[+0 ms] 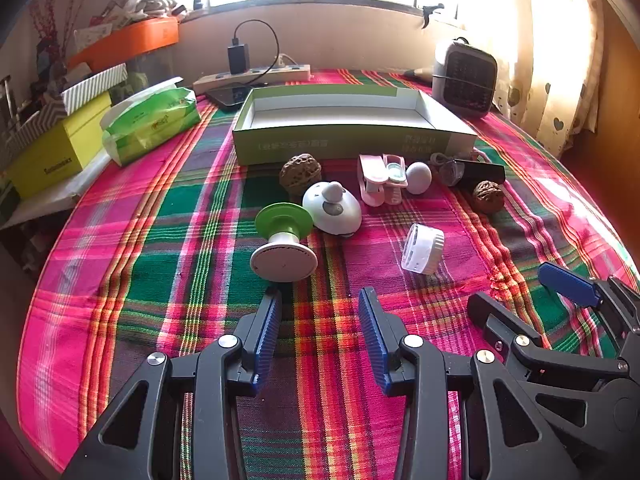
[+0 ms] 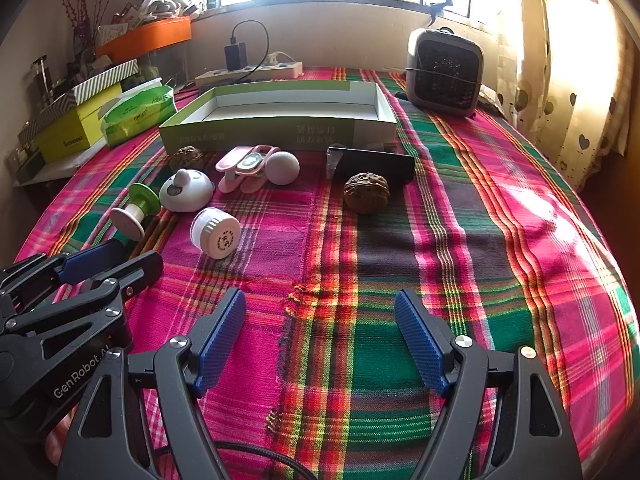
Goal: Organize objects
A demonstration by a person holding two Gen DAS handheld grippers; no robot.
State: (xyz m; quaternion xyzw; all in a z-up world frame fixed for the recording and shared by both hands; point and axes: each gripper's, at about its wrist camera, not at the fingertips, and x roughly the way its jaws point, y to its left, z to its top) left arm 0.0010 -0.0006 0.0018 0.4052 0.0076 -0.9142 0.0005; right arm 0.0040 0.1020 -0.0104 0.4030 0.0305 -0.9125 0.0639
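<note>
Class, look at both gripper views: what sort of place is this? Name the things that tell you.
Probably a room in a home: a plaid tablecloth on a table by a bright window, a heart-patterned curtain, a small space heater and a power strip.

We hold both grippers side by side at the near edge of the scene, tilted downward and pointing toward the far side. Our left gripper (image 1: 320,300) has its blue-padded jaws parted with nothing between them, and no pad touches anything. Our right gripper (image 2: 320,300) sits just to its right, jaws spread wide and likewise empty. In each wrist view the other gripper shows at the side, close by but apart. Our hands themselves are out of view behind the black frames.
</note>
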